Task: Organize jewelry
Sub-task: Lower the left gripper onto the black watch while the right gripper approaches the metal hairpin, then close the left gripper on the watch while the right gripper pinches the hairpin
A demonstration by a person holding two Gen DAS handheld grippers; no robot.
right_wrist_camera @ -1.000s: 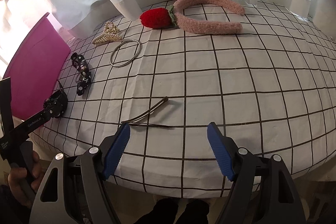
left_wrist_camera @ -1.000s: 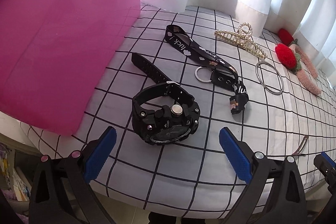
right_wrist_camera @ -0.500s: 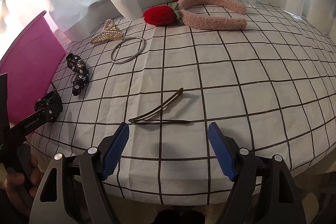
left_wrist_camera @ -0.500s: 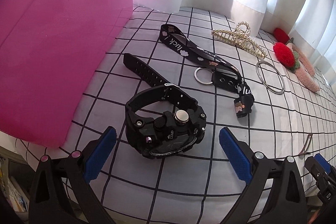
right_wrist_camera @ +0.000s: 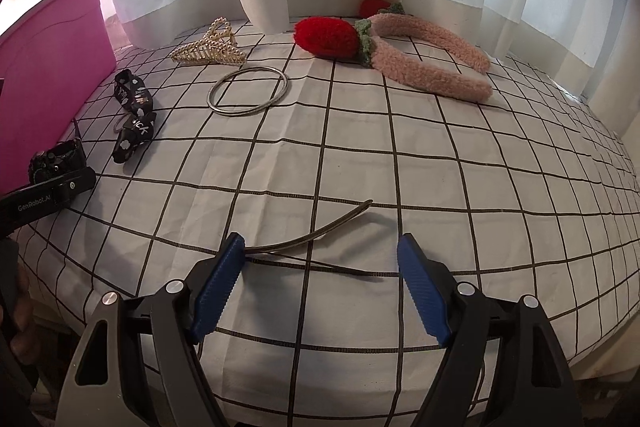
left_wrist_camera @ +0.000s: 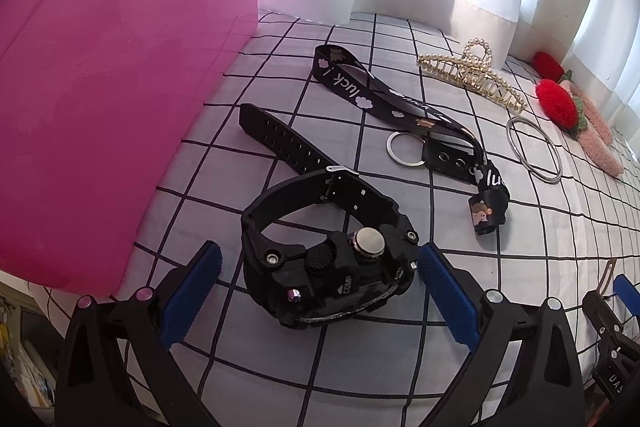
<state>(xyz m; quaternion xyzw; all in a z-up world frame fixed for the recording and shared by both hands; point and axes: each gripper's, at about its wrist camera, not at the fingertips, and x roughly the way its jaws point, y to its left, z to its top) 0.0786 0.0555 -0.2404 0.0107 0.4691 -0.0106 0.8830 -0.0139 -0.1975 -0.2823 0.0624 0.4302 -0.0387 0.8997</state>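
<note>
The chunky black digital wristwatch (left_wrist_camera: pixel 324 263) lies on the white black-gridded cloth of the counter (left_wrist_camera: pixel 540 227), low in the centre of the left wrist view, directly ahead of the left gripper (left_wrist_camera: pixel 318 291). That gripper's blue pads stand wide apart with the watch case sitting between their tips, neither pad pressing on it as far as the view shows. The watch's long axis runs from the case at bottom centre up and to the left along its perforated strap, toward the magenta plastic box (left_wrist_camera: pixel 112 75) that fills the left of the frame, so the jaws straddle the case across its width. In the right wrist view, the right gripper (right_wrist_camera: pixel 320 277) is also spread wide and holds nothing; a thin dark metal hairband (right_wrist_camera: pixel 312 239) lies just ahead of it in the lower centre, its arc running from the left pad up and to the right, with one end beside that pad. The left hand is the nearer one to the watch, the right to the hairband. I judge that a close of the left jaws would take the watch case, with the box just beside it to receive it.
</note>
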